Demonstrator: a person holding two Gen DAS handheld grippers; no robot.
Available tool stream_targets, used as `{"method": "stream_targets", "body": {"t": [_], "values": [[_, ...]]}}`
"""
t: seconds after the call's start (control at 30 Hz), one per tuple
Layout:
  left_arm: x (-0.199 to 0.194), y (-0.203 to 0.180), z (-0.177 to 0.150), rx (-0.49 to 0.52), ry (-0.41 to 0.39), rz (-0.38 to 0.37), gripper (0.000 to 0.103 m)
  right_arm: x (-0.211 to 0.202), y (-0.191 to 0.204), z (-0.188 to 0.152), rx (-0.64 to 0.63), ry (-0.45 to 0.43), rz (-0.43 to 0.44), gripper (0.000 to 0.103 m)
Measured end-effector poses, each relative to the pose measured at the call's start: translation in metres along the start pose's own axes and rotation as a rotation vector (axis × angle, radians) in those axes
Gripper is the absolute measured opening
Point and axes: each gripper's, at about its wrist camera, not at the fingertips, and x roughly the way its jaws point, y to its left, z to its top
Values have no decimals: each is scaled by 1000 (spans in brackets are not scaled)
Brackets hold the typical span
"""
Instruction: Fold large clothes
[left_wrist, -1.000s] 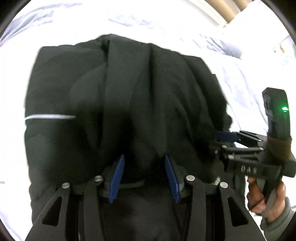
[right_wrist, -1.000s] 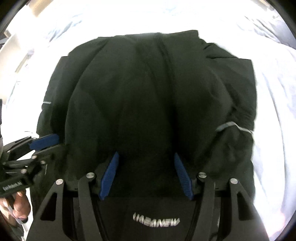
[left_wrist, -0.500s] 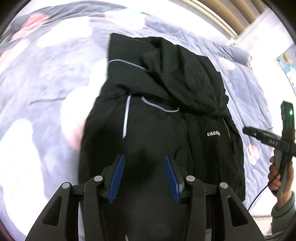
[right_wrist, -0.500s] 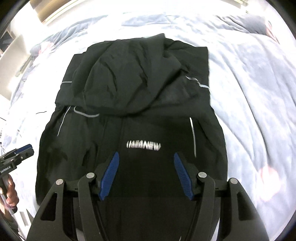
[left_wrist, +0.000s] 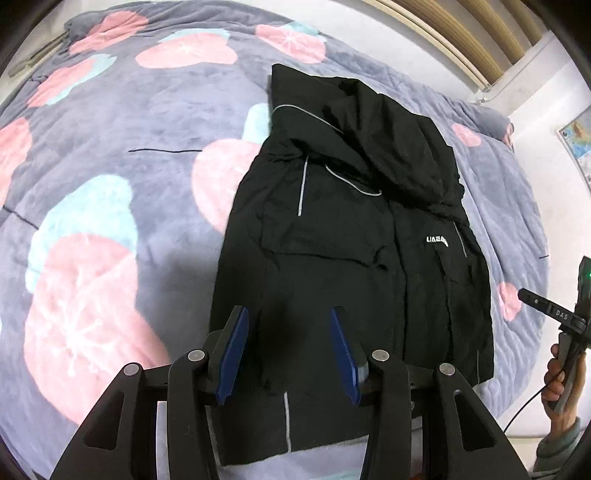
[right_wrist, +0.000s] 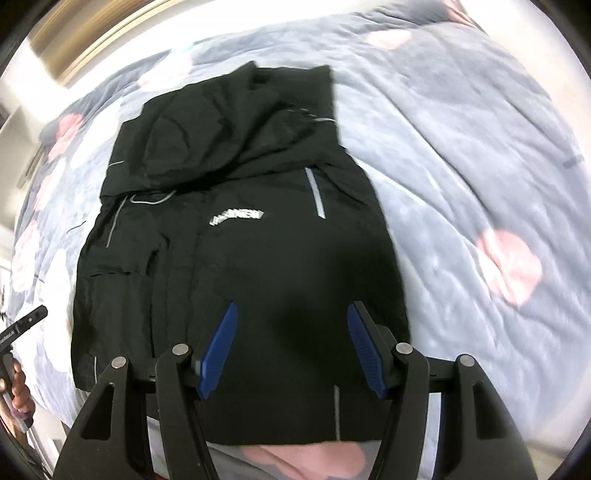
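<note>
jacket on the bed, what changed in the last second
Both grippers, left and right, pulled back and up from the black jacket; a second ago its cloth bunched at their jaws, now it lies flat on the floral blanket. Jaws stayed open.

The black jacket (left_wrist: 354, 236) carries a short white logo word on its chest; in the left wrist view it shows as roughly "LIAEA", with the last letters unclear, and in the right wrist view the same word (right_wrist: 236, 218) is too blurred to spell out. The right gripper (left_wrist: 554, 314), seen at the edge of the left wrist view, bears the white letters "DAS" on its black arm. The left gripper (right_wrist: 22, 325) has white lettering too small to read.
</note>
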Motion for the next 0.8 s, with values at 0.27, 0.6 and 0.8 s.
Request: {"method": "stream_targets", "body": {"t": [0.27, 0.6, 0.8], "values": [[7, 22, -29, -33, 53, 40, 47, 12, -49, -41, 89, 47, -47, 64], [36, 58, -63, -180, 135, 40, 48, 53, -117, -88, 236, 187, -31, 64], [57, 74, -77, -275, 191, -10, 48, 79, -137, -102, 285, 251, -28, 64]]}}
